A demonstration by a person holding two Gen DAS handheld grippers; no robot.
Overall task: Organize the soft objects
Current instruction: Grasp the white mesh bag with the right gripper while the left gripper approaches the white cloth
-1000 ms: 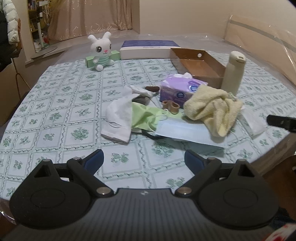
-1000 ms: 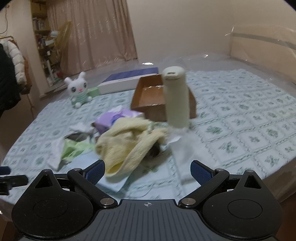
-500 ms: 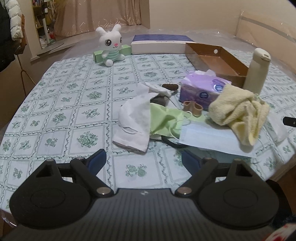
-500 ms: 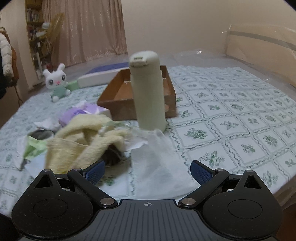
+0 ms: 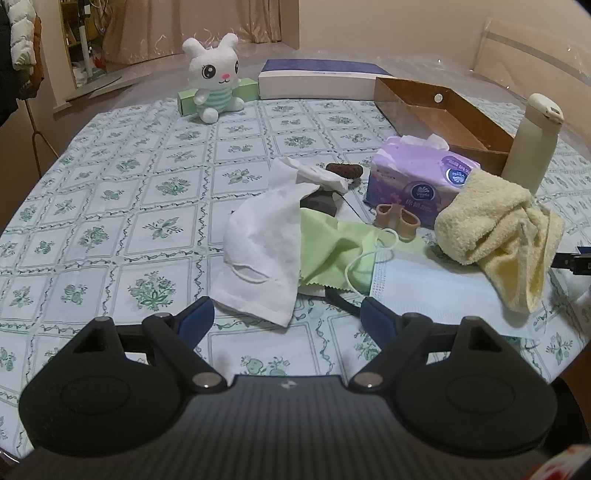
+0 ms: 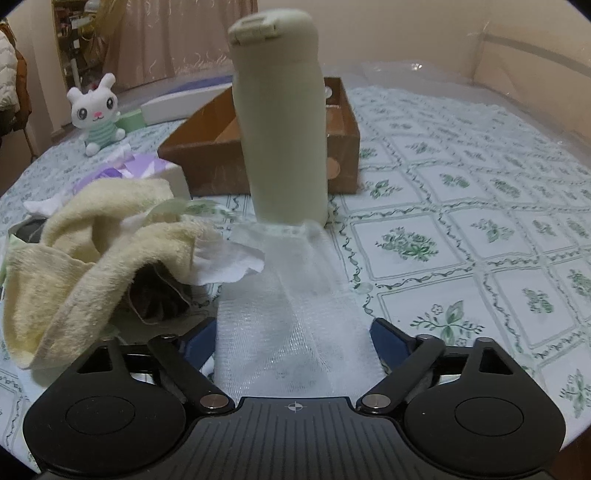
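Dark item (image 6: pixel 155 295) mostly hidden under yellow towel (image 6: pixel 92 251), tissue pack print (image 5: pixel 421 192) illegible

A lived-in home room — a table under a floral tablecloth (image 5: pixel 110 206), long curtains (image 5: pixel 192 26) at the back, a puffy jacket (image 5: pixel 22 37) hanging by cluttered shelves (image 6: pixel 70 40), and a plush rabbit (image 5: pixel 214 74) — all plainly domestic.

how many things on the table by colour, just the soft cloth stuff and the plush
white: 3, the white cloth, the mesh cloth and the bunny plush
yellow: 1, the towel
green: 1, the green cloth
pale blue: 1, the face mask
total: 6
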